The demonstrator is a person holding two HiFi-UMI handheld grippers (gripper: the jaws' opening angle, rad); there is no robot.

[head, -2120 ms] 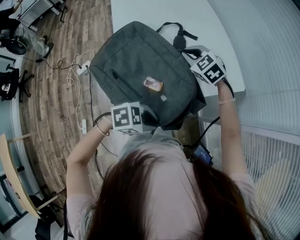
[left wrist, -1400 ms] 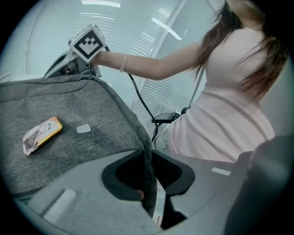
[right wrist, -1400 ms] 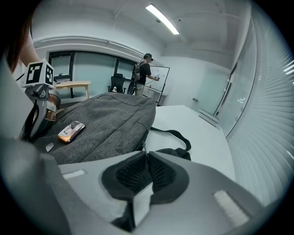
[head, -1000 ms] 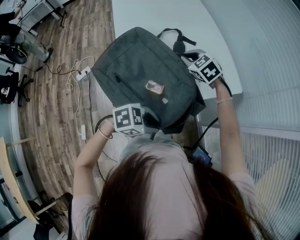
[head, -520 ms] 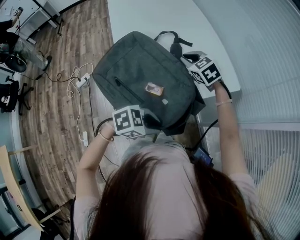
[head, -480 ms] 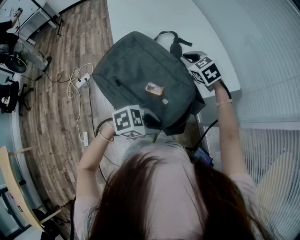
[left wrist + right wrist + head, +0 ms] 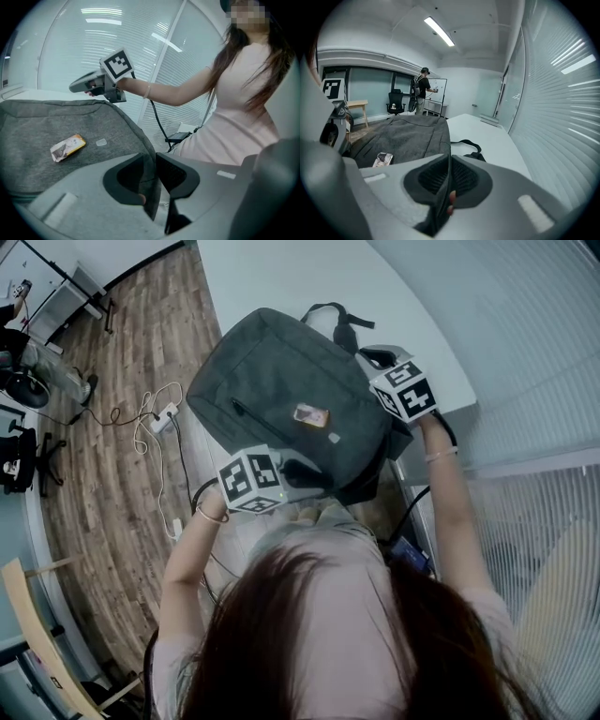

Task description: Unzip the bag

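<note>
A dark grey backpack [image 7: 281, 395] hangs over the near edge of the white table [image 7: 281, 277], held up at two corners. My left gripper [image 7: 314, 479] is shut on the bag's near edge [image 7: 136, 140], with the fabric pinched between its pads. My right gripper [image 7: 370, 360] is shut on the bag's right edge near the black straps [image 7: 333, 320]; the fabric runs between its jaws [image 7: 449, 180]. A small orange tag [image 7: 309, 414] lies on the bag's front panel. A zip line [image 7: 258, 418] crosses that panel. From the left gripper view, the right gripper [image 7: 79, 86] shows at the bag's far corner.
Wooden floor [image 7: 112, 484] with cables and a power strip [image 7: 159, 413] lies to the left. A slatted blind wall [image 7: 544, 381] stands at the right. Office chairs [image 7: 23, 390] are far left. A person [image 7: 423, 89] stands at a whiteboard across the room.
Both grippers have risen a little with the bag still held between them. The right gripper has rolled slightly, and the bag sits a bit further up in the head view.
</note>
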